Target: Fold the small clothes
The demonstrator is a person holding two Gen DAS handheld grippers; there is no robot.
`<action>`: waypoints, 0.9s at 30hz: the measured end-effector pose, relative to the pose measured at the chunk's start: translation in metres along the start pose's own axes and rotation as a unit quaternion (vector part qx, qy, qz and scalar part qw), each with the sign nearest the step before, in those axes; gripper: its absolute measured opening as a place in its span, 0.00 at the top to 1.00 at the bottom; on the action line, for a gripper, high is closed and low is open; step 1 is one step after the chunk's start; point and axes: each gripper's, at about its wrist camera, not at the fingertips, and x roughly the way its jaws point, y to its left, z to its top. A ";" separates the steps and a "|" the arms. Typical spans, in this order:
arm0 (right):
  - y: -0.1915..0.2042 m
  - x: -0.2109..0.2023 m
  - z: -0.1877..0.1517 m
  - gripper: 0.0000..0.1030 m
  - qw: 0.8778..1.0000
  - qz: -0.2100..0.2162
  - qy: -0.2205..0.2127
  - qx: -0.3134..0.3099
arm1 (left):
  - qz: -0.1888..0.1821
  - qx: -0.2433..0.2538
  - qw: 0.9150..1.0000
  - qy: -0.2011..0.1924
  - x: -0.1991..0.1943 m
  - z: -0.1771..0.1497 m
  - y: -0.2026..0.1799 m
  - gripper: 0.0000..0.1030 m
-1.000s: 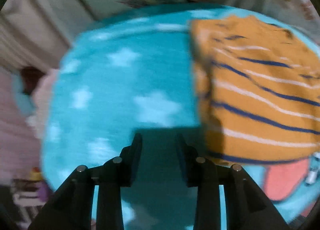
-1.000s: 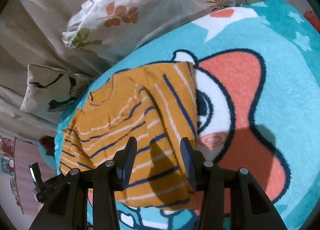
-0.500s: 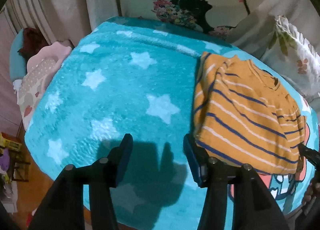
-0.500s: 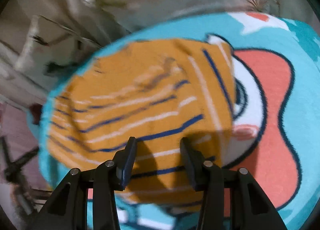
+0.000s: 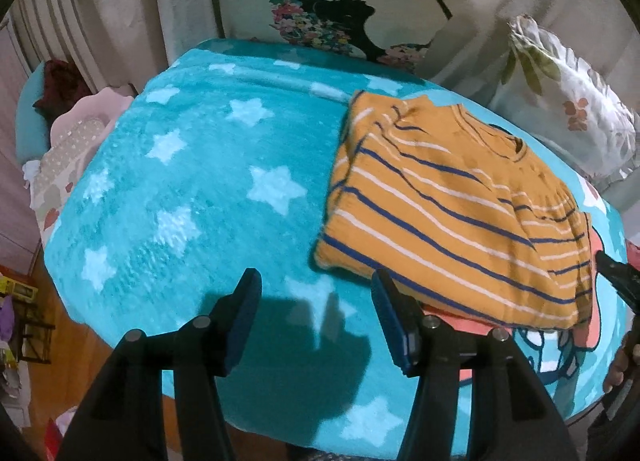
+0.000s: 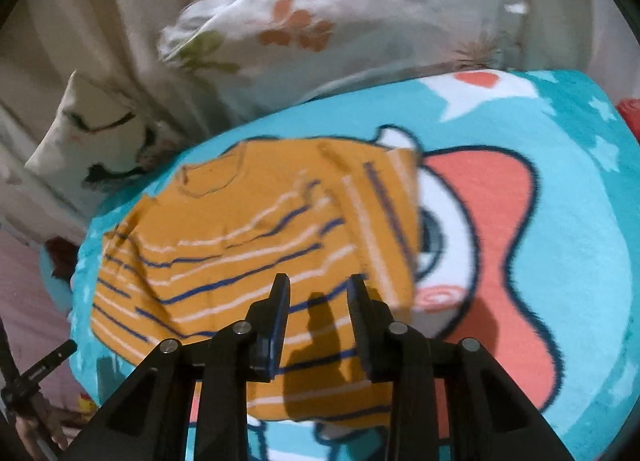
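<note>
A small orange shirt with navy and white stripes (image 5: pixel 452 205) lies folded on a teal star blanket (image 5: pixel 192 181). It also shows in the right wrist view (image 6: pixel 248 245), partly over the blanket's cartoon face (image 6: pixel 492 221). My left gripper (image 5: pixel 316 285) is open and empty, above the blanket just left of the shirt's near corner. My right gripper (image 6: pixel 318 287) is open and empty, hovering over the shirt's near hem. The tip of the right gripper shows at the right edge of the left wrist view (image 5: pixel 618 275).
Pillows stand at the back: one with a dark floral print (image 5: pixel 336 17) and one with leaves (image 6: pixel 320 17). Curtains (image 5: pixel 104 13) hang at the back left. A pink cushion (image 5: pixel 76 141) lies left of the blanket. The bed edge and wooden floor (image 5: pixel 60 321) are at lower left.
My left gripper pulled back from the blanket and opened wider. My right gripper shifted over the shirt's near hem; the shirt has not moved.
</note>
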 end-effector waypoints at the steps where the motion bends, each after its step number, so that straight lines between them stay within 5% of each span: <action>1: 0.006 0.007 -0.001 0.68 1.000 0.003 0.010 -0.009 | 0.003 0.001 1.000 -0.001 -0.002 -0.003 -0.003 0.46; 6: 0.006 0.046 -0.012 0.64 0.998 -0.013 0.059 -0.026 | 0.013 -0.002 1.000 -0.003 -0.012 -0.014 -0.008 0.41; 19: 0.013 0.045 -0.012 0.58 0.996 -0.005 0.043 -0.075 | 0.028 -0.049 0.998 0.021 -0.010 -0.034 0.011 0.37; 27: 0.054 -0.017 0.017 0.53 0.995 -0.039 -0.041 -0.087 | -0.011 -0.031 0.999 0.011 0.014 -0.001 0.022 0.37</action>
